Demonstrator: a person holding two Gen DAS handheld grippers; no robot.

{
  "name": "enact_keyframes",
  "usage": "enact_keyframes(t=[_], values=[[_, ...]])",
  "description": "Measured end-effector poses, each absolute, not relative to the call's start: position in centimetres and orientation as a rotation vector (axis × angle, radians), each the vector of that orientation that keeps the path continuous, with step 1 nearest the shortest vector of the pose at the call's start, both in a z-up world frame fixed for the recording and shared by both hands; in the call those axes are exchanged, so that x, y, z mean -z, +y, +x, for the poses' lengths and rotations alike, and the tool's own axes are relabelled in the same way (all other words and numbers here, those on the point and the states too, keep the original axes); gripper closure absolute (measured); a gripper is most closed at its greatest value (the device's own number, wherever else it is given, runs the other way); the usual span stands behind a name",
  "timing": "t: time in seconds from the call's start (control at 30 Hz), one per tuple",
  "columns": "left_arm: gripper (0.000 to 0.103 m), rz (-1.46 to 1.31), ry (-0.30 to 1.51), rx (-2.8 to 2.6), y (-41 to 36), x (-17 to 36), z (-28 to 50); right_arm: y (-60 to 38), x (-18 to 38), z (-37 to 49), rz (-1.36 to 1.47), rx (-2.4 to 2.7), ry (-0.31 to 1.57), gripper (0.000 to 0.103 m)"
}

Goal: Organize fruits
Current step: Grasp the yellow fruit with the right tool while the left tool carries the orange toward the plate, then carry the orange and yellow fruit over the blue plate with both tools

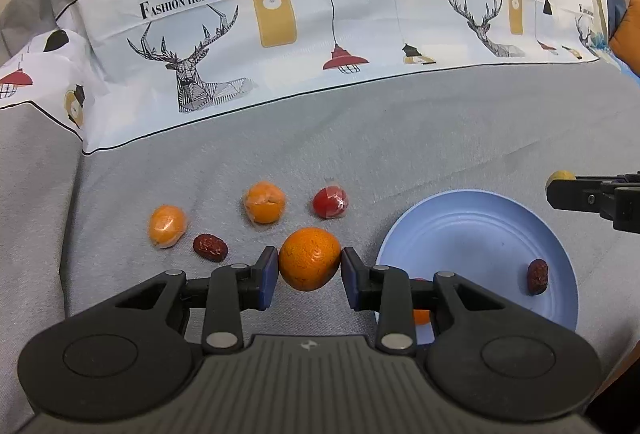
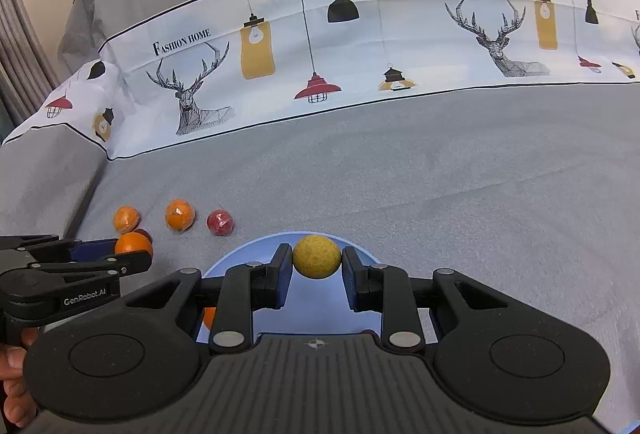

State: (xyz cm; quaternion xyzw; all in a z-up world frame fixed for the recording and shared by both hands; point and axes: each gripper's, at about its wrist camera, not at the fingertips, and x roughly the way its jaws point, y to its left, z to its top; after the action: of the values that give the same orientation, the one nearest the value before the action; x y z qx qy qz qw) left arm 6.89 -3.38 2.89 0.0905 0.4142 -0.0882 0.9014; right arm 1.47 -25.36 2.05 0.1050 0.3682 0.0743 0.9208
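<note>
My left gripper (image 1: 309, 260) is shut on a large orange (image 1: 309, 258), held just above the grey cloth to the left of a blue plate (image 1: 480, 230). A yellow ball-shaped fruit (image 2: 317, 256) sits pinched in my right gripper (image 2: 317, 258) over the far part of the blue plate (image 2: 240, 254). The plate holds a dark red date (image 1: 537, 276) and a small orange piece (image 1: 421, 316), partly hidden by my left fingers. On the cloth lie two wrapped oranges (image 1: 167, 226) (image 1: 265, 202), a red wrapped fruit (image 1: 330, 202) and another date (image 1: 210, 246).
A grey bedcover with a white printed band of deer and lamps (image 1: 280, 34) spreads behind the fruit. A person's hand (image 2: 14, 374) holds the left gripper at the lower left of the right wrist view. An orange cushion (image 1: 628, 30) is at the far right.
</note>
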Motion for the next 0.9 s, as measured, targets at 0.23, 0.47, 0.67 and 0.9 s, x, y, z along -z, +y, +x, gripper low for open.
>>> enact_keyframes(t=[0.23,0.47,0.67,0.9], values=[[0.065,0.192,0.859,0.186,-3.7,-2.6,7.1,-24.9,-1.9,1.5,0.200,-0.151,0.751,0.075],[0.065,0.189,0.858,0.189,-3.7,-2.6,7.1,-25.5,-2.3,1.4,0.225,-0.145,0.731,0.075],[0.065,0.187,0.860,0.196,-3.8,-2.5,7.1,-25.8,-2.3,1.5,0.220,-0.132,0.732,0.075],[0.065,0.199,0.853,0.271,-4.8,-2.5,6.6,-25.8,-2.2,1.5,0.209,-0.123,0.743,0.075]])
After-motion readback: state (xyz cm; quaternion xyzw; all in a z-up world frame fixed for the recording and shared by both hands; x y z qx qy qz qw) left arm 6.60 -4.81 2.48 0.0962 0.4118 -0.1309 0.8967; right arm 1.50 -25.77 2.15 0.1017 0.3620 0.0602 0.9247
